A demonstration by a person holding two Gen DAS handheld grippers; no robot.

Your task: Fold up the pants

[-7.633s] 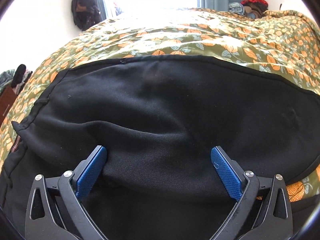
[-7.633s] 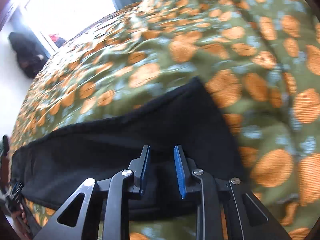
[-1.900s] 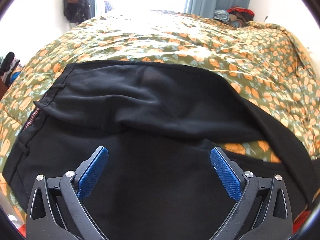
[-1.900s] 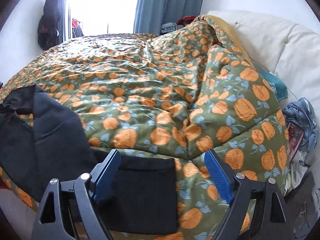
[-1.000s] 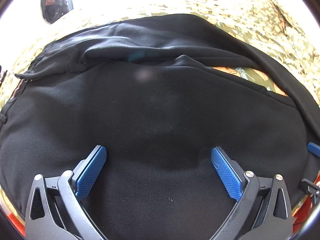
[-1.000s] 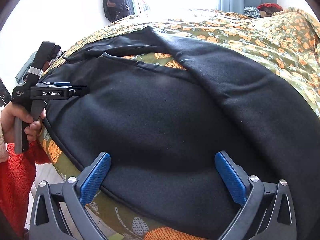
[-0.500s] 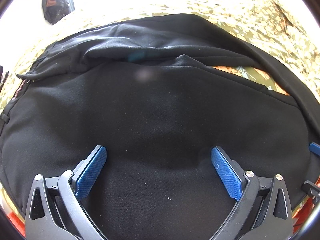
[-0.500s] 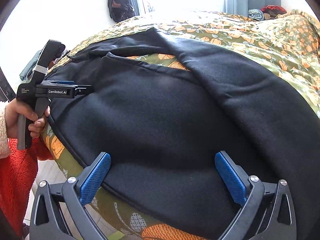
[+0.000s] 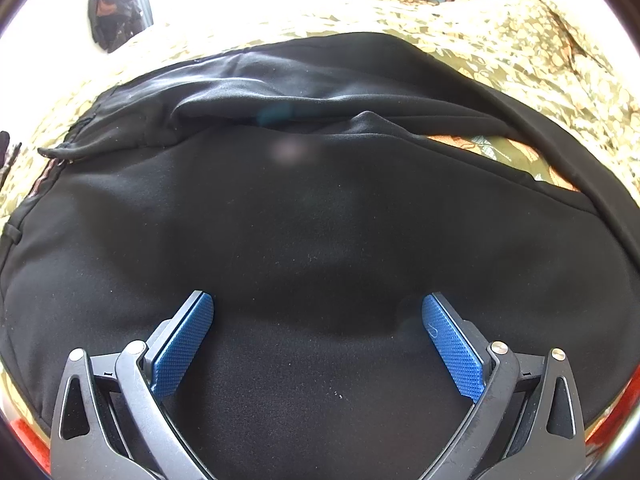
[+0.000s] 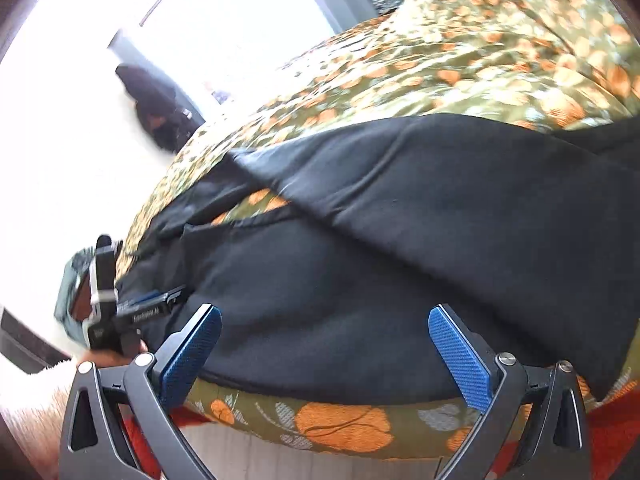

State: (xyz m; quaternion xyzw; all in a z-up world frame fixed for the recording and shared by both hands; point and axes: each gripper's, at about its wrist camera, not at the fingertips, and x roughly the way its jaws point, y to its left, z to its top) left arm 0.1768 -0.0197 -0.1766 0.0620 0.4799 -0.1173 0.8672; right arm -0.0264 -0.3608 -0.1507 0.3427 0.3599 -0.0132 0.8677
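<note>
Seen from the left wrist camera, the left gripper (image 9: 318, 336) hovers low over a pair of black pants (image 9: 320, 232), its blue-padded fingers (image 9: 182, 346) spread wide apart with nothing between them. It looks poised this way so it can drop onto the cloth and pinch it for the next fold. The pants lie spread across a bed covered by an olive quilt with orange flowers (image 9: 520, 48). They are soft, matte black fabric; the near leg lies fairly smooth, a rumpled ridge crosses the middle, and a wedge of quilt shows between the two legs at the right. A striped waistband edge shows at the far left. From the right wrist camera, which is tilted and somewhat blurred, the right gripper (image 10: 324, 344) also has its fingers (image 10: 460, 354) wide apart and empty, placed over the near edge of the pants (image 10: 400, 264) where the bed drops off, probably to take hold of that edge. One leg overlaps the other diagonally, with quilt (image 10: 440, 60) visible in the gap. The left gripper (image 10: 132, 312) appears at the far left, held in a hand.
</note>
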